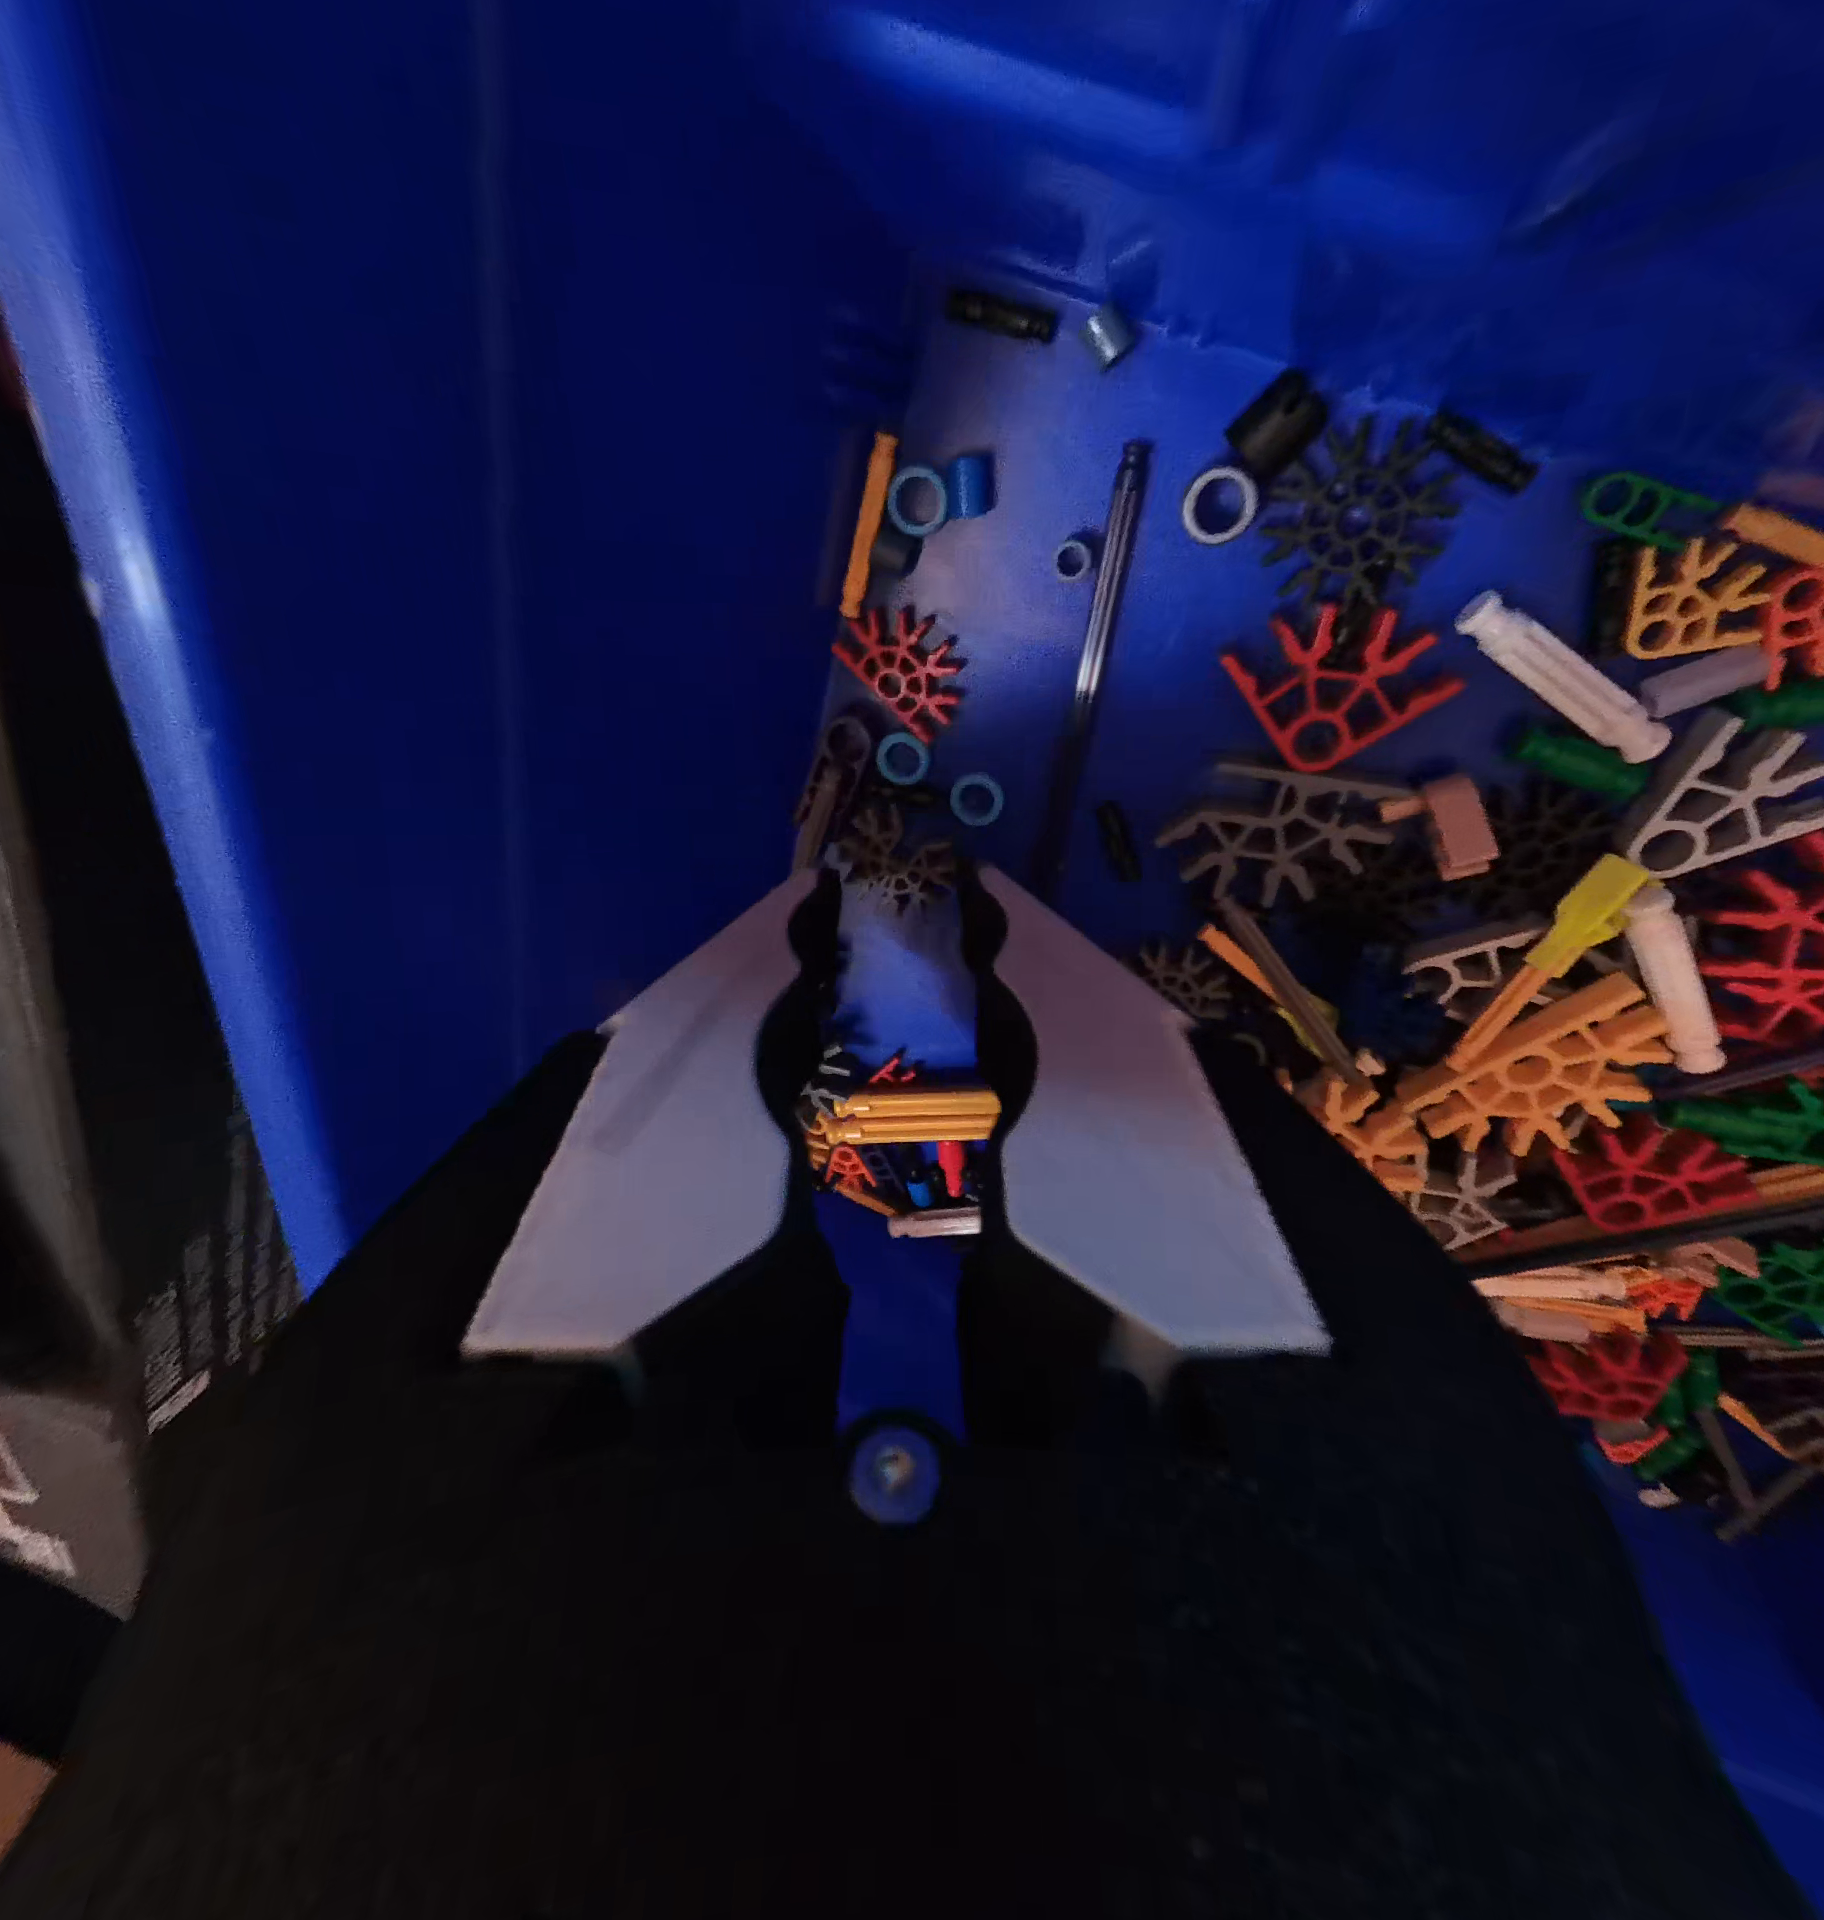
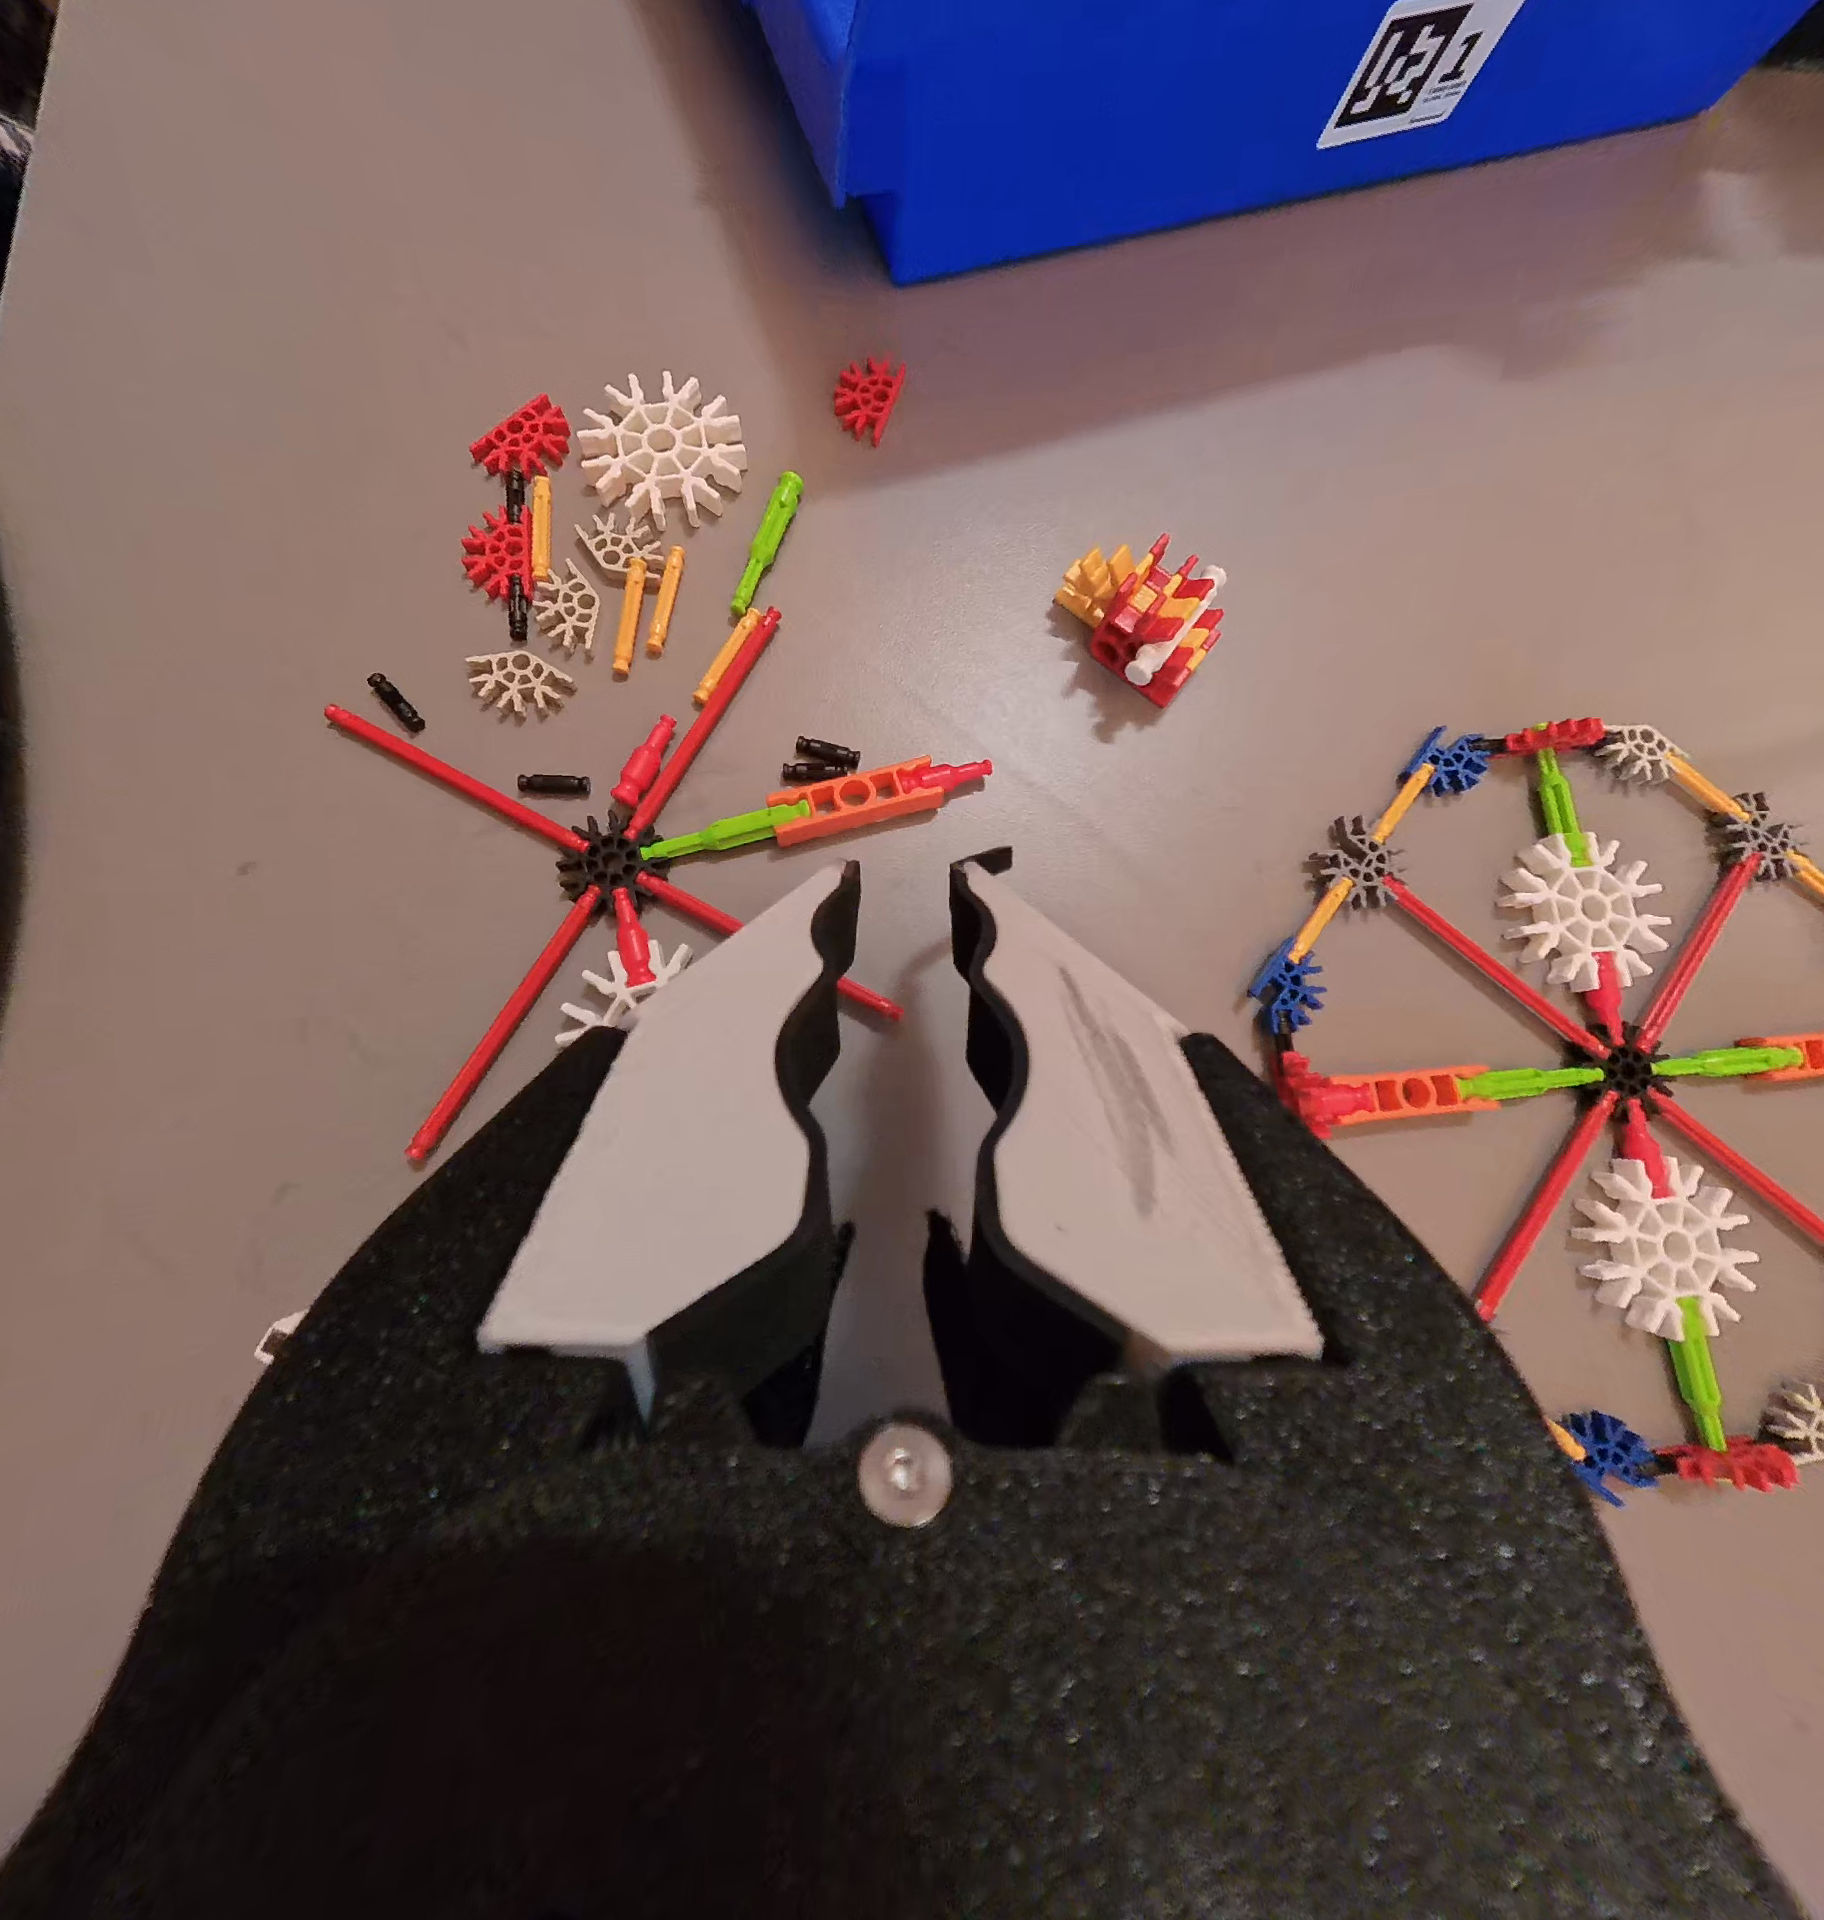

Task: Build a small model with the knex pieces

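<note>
My left gripper (image 1: 897, 888) is inside a blue bin (image 1: 575, 520), low over its floor near the left wall. Its jaws are closed on a small bundle of yellow rods with red, blue and tan bits (image 1: 903, 1127), held in the round notch behind the tips. A brown snowflake connector (image 1: 892, 857) lies just past the tips. My right gripper (image 2: 903, 868) is open and empty above a grey table (image 2: 264, 312). It hovers just right of a half-built spoke star with a black hub (image 2: 609, 857), red rods and an orange piece (image 2: 854, 805).
A heap of mixed rods and connectors (image 1: 1531, 1039) fills the bin's right side. On the table lie loose connectors and rods (image 2: 596, 551), a red-yellow clump (image 2: 1142, 623), a lone red connector (image 2: 868, 397), a finished wheel (image 2: 1614, 1070) at right and the blue bin (image 2: 1147, 135) at the back.
</note>
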The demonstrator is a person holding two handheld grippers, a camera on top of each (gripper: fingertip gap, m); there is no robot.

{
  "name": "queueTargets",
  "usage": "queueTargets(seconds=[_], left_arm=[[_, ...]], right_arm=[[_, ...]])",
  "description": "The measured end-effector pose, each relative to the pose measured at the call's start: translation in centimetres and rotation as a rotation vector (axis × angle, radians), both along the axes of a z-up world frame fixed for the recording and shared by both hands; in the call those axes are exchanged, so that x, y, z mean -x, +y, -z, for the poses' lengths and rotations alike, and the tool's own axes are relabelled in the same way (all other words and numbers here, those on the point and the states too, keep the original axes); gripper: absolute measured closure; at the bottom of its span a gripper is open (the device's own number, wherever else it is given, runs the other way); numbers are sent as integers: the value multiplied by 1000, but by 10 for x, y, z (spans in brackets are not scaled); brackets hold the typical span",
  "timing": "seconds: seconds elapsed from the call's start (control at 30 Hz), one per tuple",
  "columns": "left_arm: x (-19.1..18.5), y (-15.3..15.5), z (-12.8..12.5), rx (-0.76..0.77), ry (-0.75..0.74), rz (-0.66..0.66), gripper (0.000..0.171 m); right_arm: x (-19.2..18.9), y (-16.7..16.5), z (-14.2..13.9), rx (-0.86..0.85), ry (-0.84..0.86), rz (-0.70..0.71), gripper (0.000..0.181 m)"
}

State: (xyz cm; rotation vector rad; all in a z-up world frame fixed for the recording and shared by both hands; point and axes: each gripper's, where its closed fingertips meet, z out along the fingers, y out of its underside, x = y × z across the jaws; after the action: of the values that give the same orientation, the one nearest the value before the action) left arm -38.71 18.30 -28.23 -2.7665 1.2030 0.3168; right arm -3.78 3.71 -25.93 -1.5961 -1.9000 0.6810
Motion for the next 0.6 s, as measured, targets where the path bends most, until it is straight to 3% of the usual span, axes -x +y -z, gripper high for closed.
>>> queueTargets(seconds=[0.3, 0.6], left_arm=[[-5, -3, 1, 71, -97, -44, 145], [-11, -11, 0, 44, -87, -7, 162]], right_arm=[[0, -1, 2, 8, -5, -3, 164], [0, -1, 0, 5, 1, -3, 164]])
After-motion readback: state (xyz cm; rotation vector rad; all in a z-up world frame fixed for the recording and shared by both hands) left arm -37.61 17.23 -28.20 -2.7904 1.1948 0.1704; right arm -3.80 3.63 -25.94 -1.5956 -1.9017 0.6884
